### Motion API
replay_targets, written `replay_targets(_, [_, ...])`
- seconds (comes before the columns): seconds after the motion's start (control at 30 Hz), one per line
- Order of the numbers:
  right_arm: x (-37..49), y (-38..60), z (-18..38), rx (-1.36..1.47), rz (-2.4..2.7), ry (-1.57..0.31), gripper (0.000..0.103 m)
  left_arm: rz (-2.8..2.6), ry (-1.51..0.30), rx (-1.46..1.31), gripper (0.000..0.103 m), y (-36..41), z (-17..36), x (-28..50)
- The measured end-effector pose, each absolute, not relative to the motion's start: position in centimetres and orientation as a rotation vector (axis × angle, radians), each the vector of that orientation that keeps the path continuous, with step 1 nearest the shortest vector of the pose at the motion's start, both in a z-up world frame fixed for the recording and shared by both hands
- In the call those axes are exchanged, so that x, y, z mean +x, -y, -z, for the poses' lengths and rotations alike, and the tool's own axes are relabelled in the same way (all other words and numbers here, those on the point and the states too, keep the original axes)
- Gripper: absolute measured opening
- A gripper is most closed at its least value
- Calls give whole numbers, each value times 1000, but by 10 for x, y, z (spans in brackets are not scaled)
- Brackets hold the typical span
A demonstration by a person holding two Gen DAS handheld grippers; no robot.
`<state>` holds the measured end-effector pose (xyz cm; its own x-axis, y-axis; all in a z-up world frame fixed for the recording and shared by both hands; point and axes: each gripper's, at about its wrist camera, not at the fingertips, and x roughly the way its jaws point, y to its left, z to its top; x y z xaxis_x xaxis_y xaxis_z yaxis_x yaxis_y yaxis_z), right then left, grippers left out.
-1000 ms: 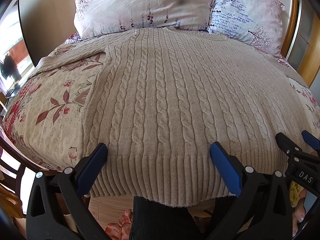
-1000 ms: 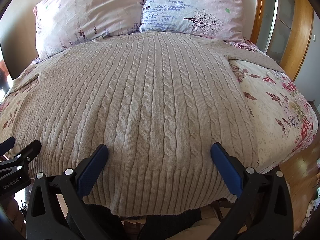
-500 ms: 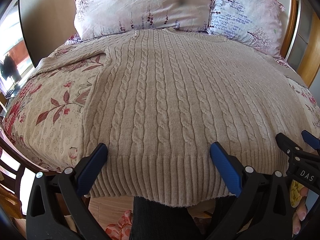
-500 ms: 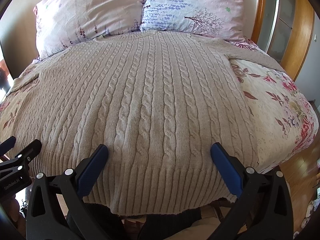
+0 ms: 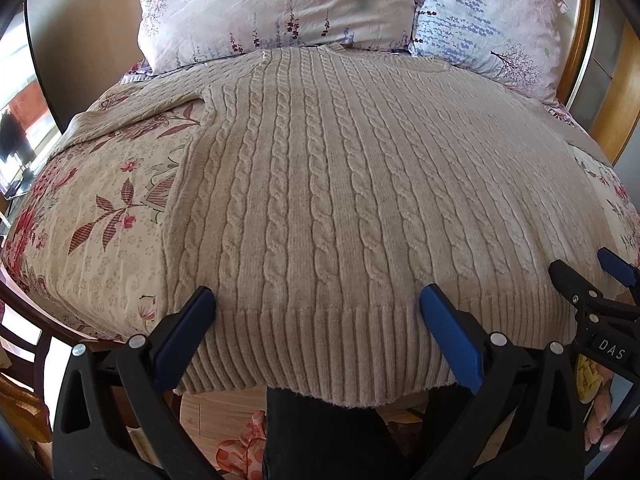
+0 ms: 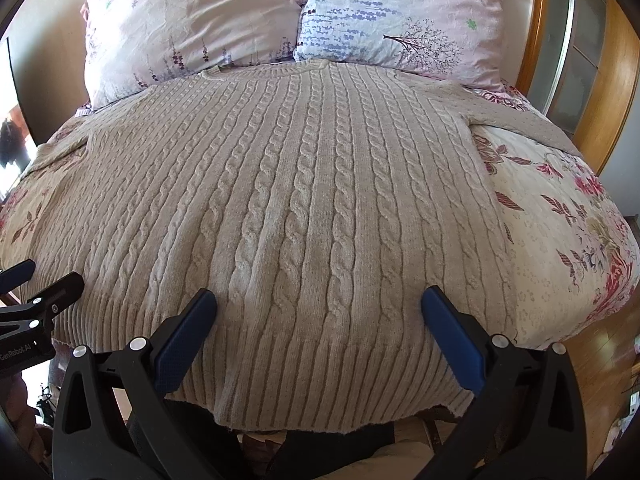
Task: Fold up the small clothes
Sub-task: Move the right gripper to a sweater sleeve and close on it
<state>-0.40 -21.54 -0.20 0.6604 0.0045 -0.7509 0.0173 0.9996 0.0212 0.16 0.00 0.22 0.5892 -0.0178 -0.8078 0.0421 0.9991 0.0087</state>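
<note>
Left wrist view first. A beige cable-knit sweater (image 5: pixel 340 200) is laid out flat on a bed covered by a floral bedspread (image 5: pixel 100 232), with the neckline up against the pillows and the ribbed hem hanging a bit over the near edge of the bed. One sleeve is stretched out sideways from the sweater's far corner, across the bedspread. Two pillows are propped just behind the sweater's neckline: a pink pillow (image 5: pixel 280 4) and a lilac pillow (image 5: pixel 492 20) beside it. The left gripper (image 5: pixel 316 308) is held just at the sweater's hem, blue pads spread wide apart, nothing pinched between them; whether the tips are actually touching the knit can't be told. The right gripper (image 5: pixel 592 284) is seen poking in at the sweater's hem corner, and from this angle it can't be told whether it's spread or closed. A wooden headboard (image 5: pixel 616 92) is visible past the lilac pillow.

Right wrist view. Same sweater (image 6: pixel 300 208), seen more from its other side, with the second sleeve run out toward the headboard (image 6: pixel 616 92). The right gripper (image 6: pixel 318 308) is hovered at the hem too, pads wide apart and gripping nothing. The left gripper (image 6: pixel 36 284) is caught at the sweater's far hem corner. Bedspread (image 6: pixel 560 220) is showing beside the sweater's body.
</note>
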Motion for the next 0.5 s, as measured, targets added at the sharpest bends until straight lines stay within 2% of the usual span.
replay_targets(0.23, [-1,230,1,50,-94,-821,102,77,-889,64,101,2,-5,4])
replay_targets(0.5, [54,327,-27,382,-80,-780,102,256,-816,44,101,8,-42,57])
